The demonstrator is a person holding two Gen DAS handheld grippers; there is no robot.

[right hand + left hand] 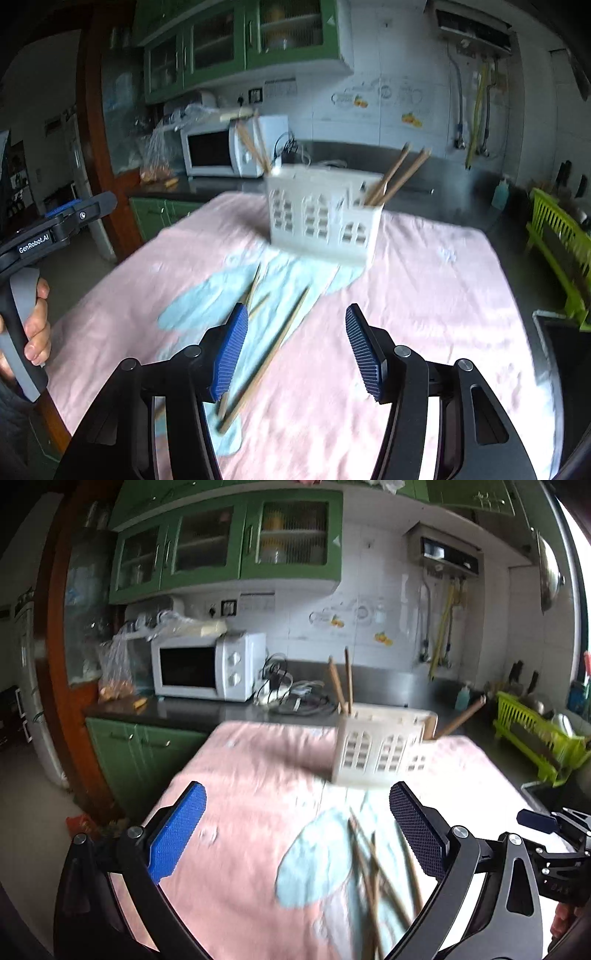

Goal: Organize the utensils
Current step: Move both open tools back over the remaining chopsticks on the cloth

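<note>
On the desk (424, 314), loose chopsticks (266, 354) lay on the pink cloth just before the white holder (321, 218); about four or five showed, blurred, with two pairs already standing in the holder. They looked light, stiff and slippery, best pinched mid-length. The left gripper (297, 834) stood wide, the right gripper (295, 347) partly spread, both empty.

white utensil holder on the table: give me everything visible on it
The white utensil holder is a boxy caddy, plastic by its look, with window-shaped cutouts in its walls and an open top. It stands upright on the pink cloth near the table's far edge. Wooden chopsticks lean out of one end, another pair out of the other. Neither gripper touches it. Motion blur hides finer detail.
</note>
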